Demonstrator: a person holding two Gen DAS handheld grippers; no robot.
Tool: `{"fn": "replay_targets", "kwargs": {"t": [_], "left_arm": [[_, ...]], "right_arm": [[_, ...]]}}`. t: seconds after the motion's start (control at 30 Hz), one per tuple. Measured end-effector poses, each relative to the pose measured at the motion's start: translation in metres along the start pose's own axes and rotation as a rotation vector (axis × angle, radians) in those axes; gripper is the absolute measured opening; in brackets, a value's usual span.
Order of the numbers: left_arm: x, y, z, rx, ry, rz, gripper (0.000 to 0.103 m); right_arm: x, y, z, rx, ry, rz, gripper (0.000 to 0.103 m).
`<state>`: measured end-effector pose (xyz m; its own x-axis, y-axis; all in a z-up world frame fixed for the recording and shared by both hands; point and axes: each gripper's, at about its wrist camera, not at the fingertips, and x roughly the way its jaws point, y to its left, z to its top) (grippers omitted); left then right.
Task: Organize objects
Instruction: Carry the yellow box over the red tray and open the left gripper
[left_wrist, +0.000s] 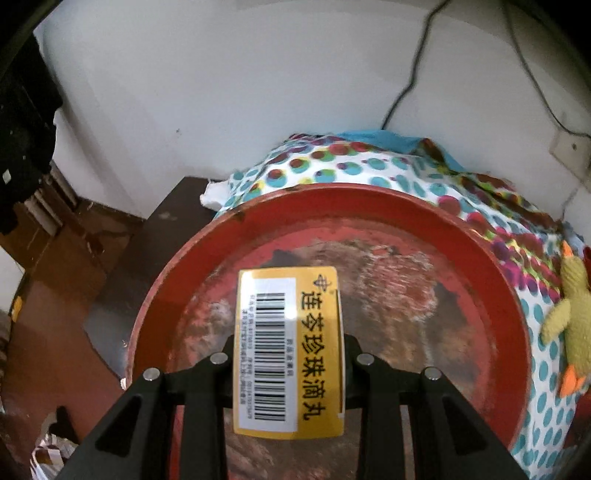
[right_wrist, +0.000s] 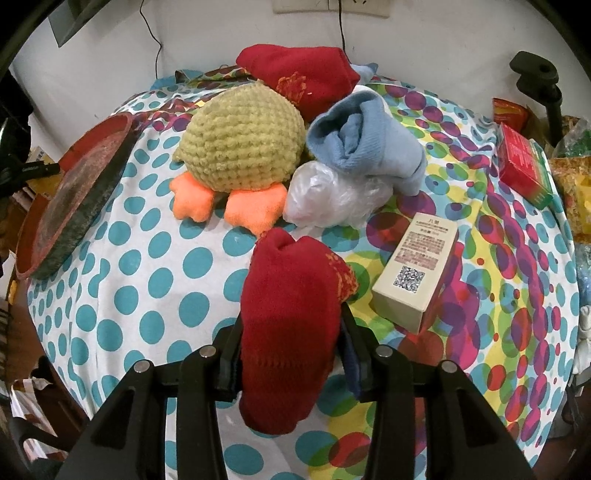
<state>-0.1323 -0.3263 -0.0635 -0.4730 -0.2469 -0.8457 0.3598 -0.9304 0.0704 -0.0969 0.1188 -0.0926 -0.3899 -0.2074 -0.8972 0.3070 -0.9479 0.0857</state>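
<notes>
The left tongs (left_wrist: 290, 354) grip a yellow box (left_wrist: 290, 350) over the empty red tray (left_wrist: 332, 199). The right tongs (right_wrist: 291, 347) grip a red sock (right_wrist: 291, 325). Ahead of them, the toy duck (right_wrist: 240, 147), blue sock (right_wrist: 365, 147) and white box (right_wrist: 413, 273) still wait on the table (right_wrist: 147, 295).

Right tool (right_wrist: 291, 354) clamped on a red sock (right_wrist: 291, 317), bottom centre. Ahead, mid-frame: knitted yellow duck (right_wrist: 240, 147), rolled blue socks (right_wrist: 365, 147), crumpled clear plastic bag (right_wrist: 328, 199) — all touching. Second red sock (right_wrist: 299, 77) behind them. Beige box (right_wrist: 413, 273) right of the held sock; red tray (right_wrist: 70, 199) tilted at left edge of the dotted counter (right_wrist: 147, 258).
</notes>
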Motion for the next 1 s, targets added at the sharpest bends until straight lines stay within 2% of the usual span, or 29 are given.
{"fn": "replay_targets", "kwargs": {"t": [0.23, 0.43, 0.67, 0.73, 0.93, 1.0], "left_arm": [[0.024, 0.022, 0.009, -0.027, 0.04, -0.028, 0.03], [0.033, 0.033, 0.011, -0.017, 0.04, -0.007, 0.03], [0.04, 0.049, 0.011, -0.052, 0.053, -0.018, 0.03], [0.039, 0.05, 0.011, -0.051, 0.047, 0.0, 0.031], [0.035, 0.051, 0.01, -0.033, 0.04, -0.021, 0.031], [0.033, 0.053, 0.01, -0.036, 0.042, -0.037, 0.034]], "right_arm": [[0.001, 0.005, 0.0, -0.011, 0.003, -0.027, 0.041], [0.002, 0.005, 0.0, -0.006, 0.008, -0.036, 0.041], [0.002, 0.006, 0.0, -0.01, 0.008, -0.04, 0.043], [0.002, 0.005, 0.001, -0.012, 0.007, -0.042, 0.043], [0.003, 0.006, 0.001, -0.013, 0.007, -0.042, 0.044], [0.003, 0.005, 0.001, -0.017, 0.006, -0.046, 0.044]]}}
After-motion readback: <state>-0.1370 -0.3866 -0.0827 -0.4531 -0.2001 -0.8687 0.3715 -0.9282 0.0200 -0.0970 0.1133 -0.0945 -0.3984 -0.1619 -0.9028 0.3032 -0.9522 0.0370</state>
